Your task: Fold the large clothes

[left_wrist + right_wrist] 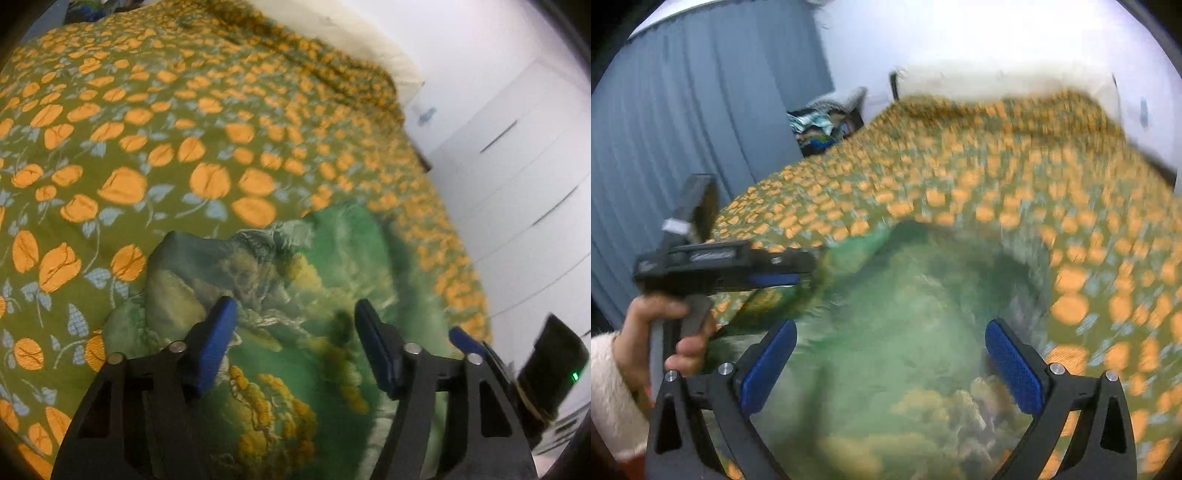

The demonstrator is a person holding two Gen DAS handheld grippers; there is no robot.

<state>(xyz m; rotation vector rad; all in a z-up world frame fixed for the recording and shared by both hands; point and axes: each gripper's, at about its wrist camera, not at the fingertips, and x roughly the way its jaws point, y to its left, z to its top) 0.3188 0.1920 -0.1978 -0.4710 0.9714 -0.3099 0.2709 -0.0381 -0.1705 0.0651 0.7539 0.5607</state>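
Observation:
A green garment with a yellow and grey landscape print [295, 295] lies rumpled on the bed; it also shows blurred in the right wrist view [905, 314]. My left gripper [293, 314] is open, its blue pads [218, 332] spread just above the garment with nothing between them. In the right wrist view the left gripper [801, 269] reaches in from the left over the garment's edge, held by a hand. My right gripper [890, 350] is open above the garment, blue pads [768, 369] wide apart. Its body appears at the right edge of the left wrist view.
The bed is covered by an olive spread with orange tulips [166, 129]. White drawers [517, 166] stand to the bed's right. A grey curtain [683, 129] hangs at left, a pile of clothes [823, 125] sits beside the bed, and a cream headboard [997, 79] is at the back.

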